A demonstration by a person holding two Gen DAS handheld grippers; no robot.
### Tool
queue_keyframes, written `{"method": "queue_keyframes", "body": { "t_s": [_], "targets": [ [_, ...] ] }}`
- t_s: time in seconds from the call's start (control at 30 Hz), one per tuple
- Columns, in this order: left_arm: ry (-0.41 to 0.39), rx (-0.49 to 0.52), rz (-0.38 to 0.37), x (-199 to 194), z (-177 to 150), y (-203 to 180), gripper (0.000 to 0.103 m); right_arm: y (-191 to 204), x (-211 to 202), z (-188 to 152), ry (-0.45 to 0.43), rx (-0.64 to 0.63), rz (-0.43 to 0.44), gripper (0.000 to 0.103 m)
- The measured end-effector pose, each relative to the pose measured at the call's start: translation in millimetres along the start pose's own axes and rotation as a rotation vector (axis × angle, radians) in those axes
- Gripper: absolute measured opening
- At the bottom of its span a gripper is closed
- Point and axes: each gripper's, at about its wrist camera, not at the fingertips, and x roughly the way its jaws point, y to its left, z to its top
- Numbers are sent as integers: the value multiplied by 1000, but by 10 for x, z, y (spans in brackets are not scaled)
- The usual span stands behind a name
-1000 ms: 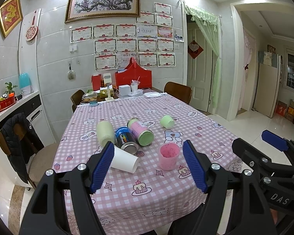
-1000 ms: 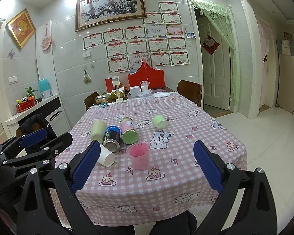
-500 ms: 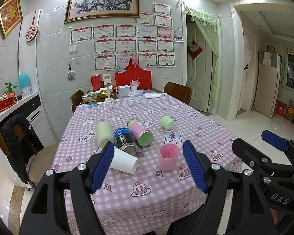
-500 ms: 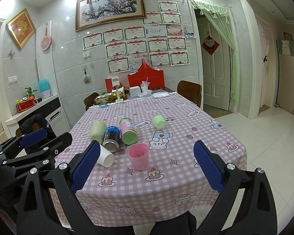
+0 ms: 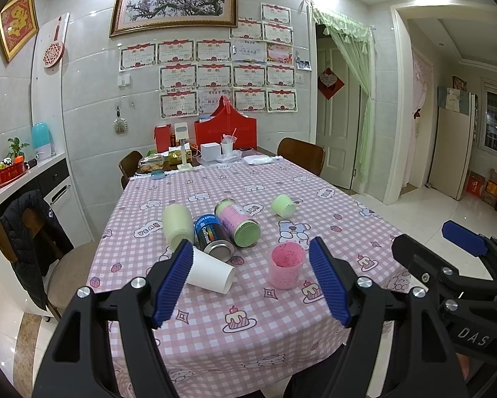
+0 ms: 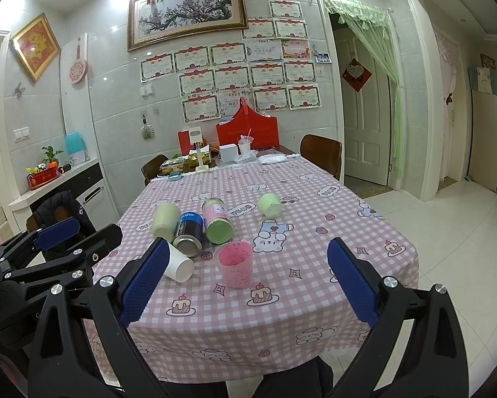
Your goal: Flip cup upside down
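Note:
A pink translucent cup point(image 5: 286, 266) stands upright, mouth up, near the front of the pink checked tablecloth point(image 5: 248, 328); it also shows in the right wrist view point(image 6: 235, 264). My left gripper point(image 5: 250, 278) is open and empty, held short of the table's front edge, the cup seen between its blue pads. My right gripper point(image 6: 246, 282) is open and empty, also short of the edge. The right gripper shows at the right of the left wrist view point(image 5: 464, 242), the left gripper at the left of the right wrist view point(image 6: 56, 232).
A white paper cup point(image 5: 210, 272) lies on its side left of the pink cup. Behind it lie a pale green cup point(image 5: 177, 220), a dark can point(image 5: 212, 237) and a pink jar point(image 5: 238, 222). A small green cup point(image 5: 283, 205) lies farther back. Chairs and clutter stand at the table's far end.

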Motion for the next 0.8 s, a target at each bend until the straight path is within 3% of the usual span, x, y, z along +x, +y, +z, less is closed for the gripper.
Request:
{"method": "queue_keyframes", "body": {
  "t_s": [0.8],
  "targets": [
    [1, -3, 0, 59, -27, -22, 72, -11, 33, -5, 4, 3, 3, 93]
  ]
}}
